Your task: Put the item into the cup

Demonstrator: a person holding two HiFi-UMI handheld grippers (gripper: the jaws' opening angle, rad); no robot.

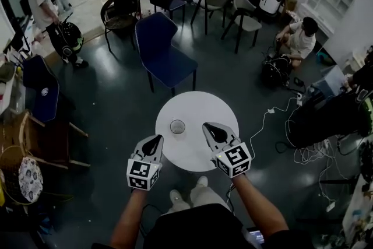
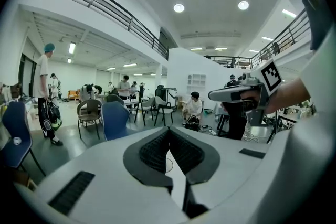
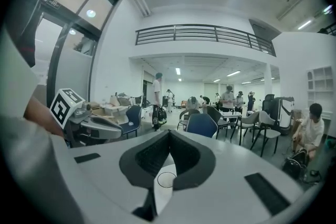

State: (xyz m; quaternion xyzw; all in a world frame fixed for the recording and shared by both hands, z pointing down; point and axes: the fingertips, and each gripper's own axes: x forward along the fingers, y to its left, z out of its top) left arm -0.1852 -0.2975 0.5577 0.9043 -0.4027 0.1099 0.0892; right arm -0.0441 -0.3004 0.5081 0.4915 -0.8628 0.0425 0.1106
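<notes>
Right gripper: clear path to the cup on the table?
Probably yes. The cup stands on the white table, close beside the right gripper, with nothing between them. Its jaws are shut and would need opening first.

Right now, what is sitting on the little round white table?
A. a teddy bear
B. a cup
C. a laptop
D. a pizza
B: the head view shows a small cup standing upright on the round white table, with no teddy bear, pizza or laptop on it.
</notes>
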